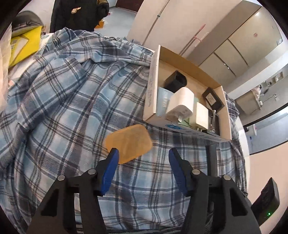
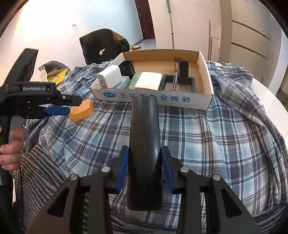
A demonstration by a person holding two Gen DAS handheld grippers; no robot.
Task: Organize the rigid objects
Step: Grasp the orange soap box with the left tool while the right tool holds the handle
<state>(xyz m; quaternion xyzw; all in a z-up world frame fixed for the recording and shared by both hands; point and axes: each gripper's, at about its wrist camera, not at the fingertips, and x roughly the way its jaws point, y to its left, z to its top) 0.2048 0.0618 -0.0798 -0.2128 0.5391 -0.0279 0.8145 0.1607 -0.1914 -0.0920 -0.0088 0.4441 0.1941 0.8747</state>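
1. The right tool (image 2: 144,162) is pinching a long black cylinder (image 2: 144,140); both blue pads press its sides, and the cylinder points away from the camera toward the cardboard box (image 2: 205,75).
2. The left tool (image 1: 143,153) is partly spread, pads apart and gripping nothing. An orange soap-like block (image 1: 128,143) lies on the plaid blanket (image 1: 72,108) just ahead; its near edge sits beside the left pad (image 1: 112,158), and whether they touch cannot be told.
3. From the right wrist view, the left tool (image 2: 68,108) is at the left edge with a hand (image 2: 10,149) on its grip, its blue fingertip (image 2: 57,110) right at the orange block (image 2: 81,110).
4. The cardboard box stands on the blanket beyond both tools, with the orange block just outside its near left corner.
5. In the box lie a white plug charger (image 2: 109,76) on a pale blue carton, a black cup-like holder (image 2: 127,67), a white pad (image 2: 148,81) on a green slab, a black tray (image 2: 178,83) with metal tweezers (image 2: 175,81) across it, and a small black box (image 2: 183,68) upright behind.
6. The blanket covers a white counter (image 2: 270,93), bare at the right edge.
7. A yellow folder (image 1: 25,45) rests beyond the blanket at the far left, and a dark jacket (image 1: 79,14) hangs over a chair behind.
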